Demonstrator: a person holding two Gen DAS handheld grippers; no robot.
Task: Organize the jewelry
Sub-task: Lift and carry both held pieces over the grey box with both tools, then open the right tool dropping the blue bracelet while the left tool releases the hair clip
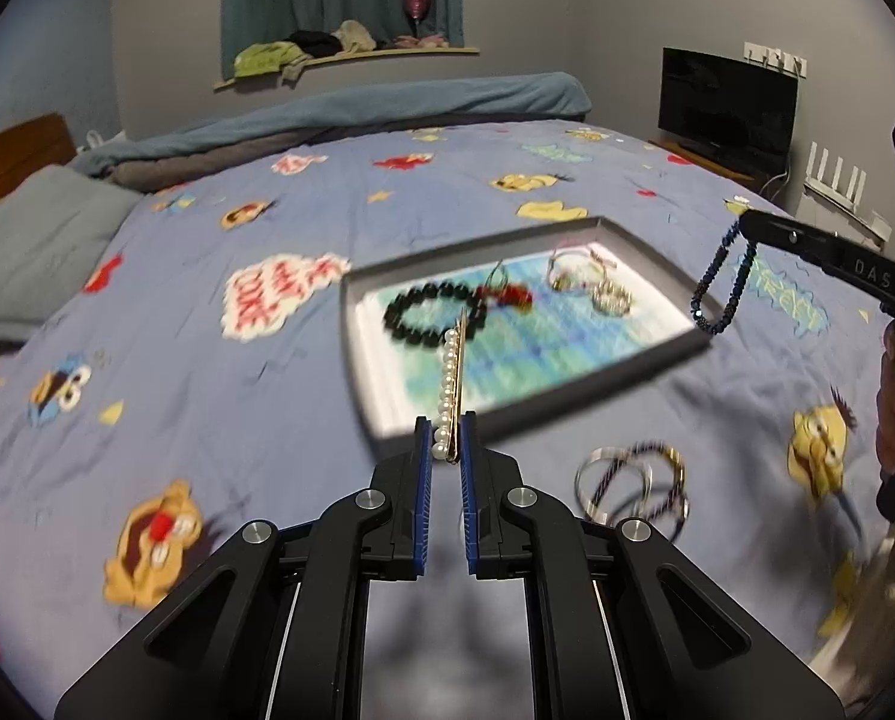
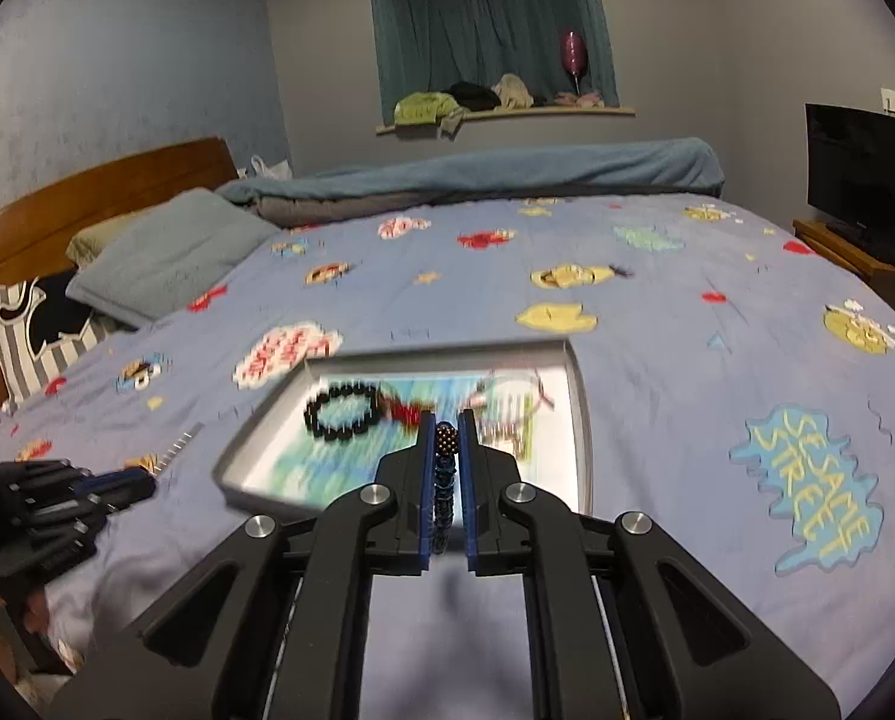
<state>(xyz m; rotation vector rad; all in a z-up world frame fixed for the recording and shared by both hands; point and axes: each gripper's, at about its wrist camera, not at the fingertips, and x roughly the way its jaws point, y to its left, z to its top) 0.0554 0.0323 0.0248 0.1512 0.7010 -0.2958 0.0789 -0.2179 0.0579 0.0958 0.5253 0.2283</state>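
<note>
- The bed (image 1: 303, 222), under a blue cartoon-print sheet, carries everything; a folded blanket lies along its far edge and a pillow sits at its far left corner.
- The tray (image 1: 645, 252), grey-rimmed, lies mid-bed, nearer the near edge. It already holds a black bead bracelet (image 1: 432, 315), a red piece beside that, and a cluster of thin bangles toward its far right corner.
- A loose pile of bangles (image 1: 633, 480) rests on the sheet just off the tray's near right corner, not yet sorted.
- The left gripper (image 1: 446, 441) is pinching the end of a pearl clip (image 1: 452, 384), which sticks forward over the tray's near edge.
- The right gripper (image 2: 446, 441) is clamped on a blue bracelet (image 2: 444, 450); in the left view the loop hangs freely over the tray's right edge.
- Judged step: both pieces are being carried to the tray, the drop-off half of the sort.
- Next move, likely: bring each piece low over a bare patch of the tray, clear of the black bracelet and the bangles, then ease the jaws apart. The hanging loop could catch the rim if it comes down too near the right edge. The loose pile remains afterwards.
</note>
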